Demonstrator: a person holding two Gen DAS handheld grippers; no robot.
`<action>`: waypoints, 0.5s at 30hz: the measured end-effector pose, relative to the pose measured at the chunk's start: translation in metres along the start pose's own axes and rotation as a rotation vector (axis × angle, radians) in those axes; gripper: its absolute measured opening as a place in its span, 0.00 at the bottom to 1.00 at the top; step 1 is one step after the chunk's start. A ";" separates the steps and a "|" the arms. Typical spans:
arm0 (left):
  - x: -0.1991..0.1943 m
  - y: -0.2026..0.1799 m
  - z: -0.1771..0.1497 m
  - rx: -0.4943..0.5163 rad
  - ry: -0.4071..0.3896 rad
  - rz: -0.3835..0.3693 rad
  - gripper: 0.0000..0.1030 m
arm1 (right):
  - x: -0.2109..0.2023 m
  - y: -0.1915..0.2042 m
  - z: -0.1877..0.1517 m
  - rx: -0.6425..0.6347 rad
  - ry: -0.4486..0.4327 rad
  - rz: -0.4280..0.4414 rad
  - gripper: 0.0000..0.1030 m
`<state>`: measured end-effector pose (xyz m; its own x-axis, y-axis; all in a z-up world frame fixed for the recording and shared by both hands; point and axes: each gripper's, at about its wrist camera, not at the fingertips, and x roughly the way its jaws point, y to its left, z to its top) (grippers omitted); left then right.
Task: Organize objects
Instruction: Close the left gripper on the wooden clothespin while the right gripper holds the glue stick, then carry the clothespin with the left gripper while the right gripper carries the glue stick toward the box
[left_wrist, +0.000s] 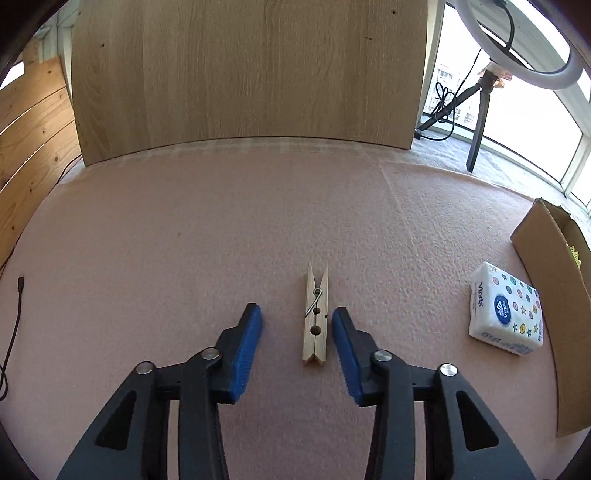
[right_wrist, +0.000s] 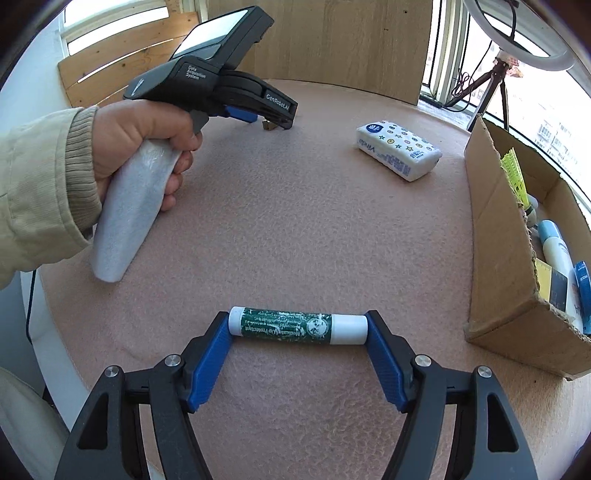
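Left gripper (left_wrist: 297, 325) jaws part open around wooden clothespin (left_wrist: 316, 314) lying flat on pink mat (left_wrist: 184, 240), right pad just beside it, left pad apart, nothing gripped; right gripper (right_wrist: 297, 326) clamps lip balm tube (right_wrist: 297, 325) end to end, near cardboard box (right_wrist: 509, 266), tissue pack (right_wrist: 399, 149) farther off.

- A wooden clothespin (left_wrist: 315, 317) lies flat on the pink surface (left_wrist: 184, 240), its open prongs pointing toward the wooden panel.
- A lip-balm tube (right_wrist: 297, 325), green label with white ends, lies crosswise.
- A tissue pack (right_wrist: 399, 149), white with coloured dots and stars, lies flat near the box.
- A cardboard box (right_wrist: 506, 280) stands open at the right edge, with bottles and a yellow card inside.
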<state>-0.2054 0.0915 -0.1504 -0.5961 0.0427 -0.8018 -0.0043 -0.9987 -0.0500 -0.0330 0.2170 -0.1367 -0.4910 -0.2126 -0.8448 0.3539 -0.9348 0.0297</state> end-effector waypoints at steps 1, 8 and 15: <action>0.002 0.000 0.002 -0.003 0.003 -0.007 0.14 | 0.000 0.000 -0.001 0.000 -0.004 0.004 0.66; -0.008 0.009 -0.004 0.022 0.014 -0.035 0.12 | 0.001 0.000 0.000 0.007 -0.014 0.000 0.66; -0.067 0.038 -0.055 -0.008 0.043 -0.031 0.12 | 0.008 0.009 0.014 0.034 -0.024 -0.013 0.65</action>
<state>-0.1219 0.0524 -0.1312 -0.5610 0.0747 -0.8244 -0.0156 -0.9967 -0.0797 -0.0448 0.2025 -0.1354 -0.5142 -0.2068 -0.8324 0.3201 -0.9467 0.0374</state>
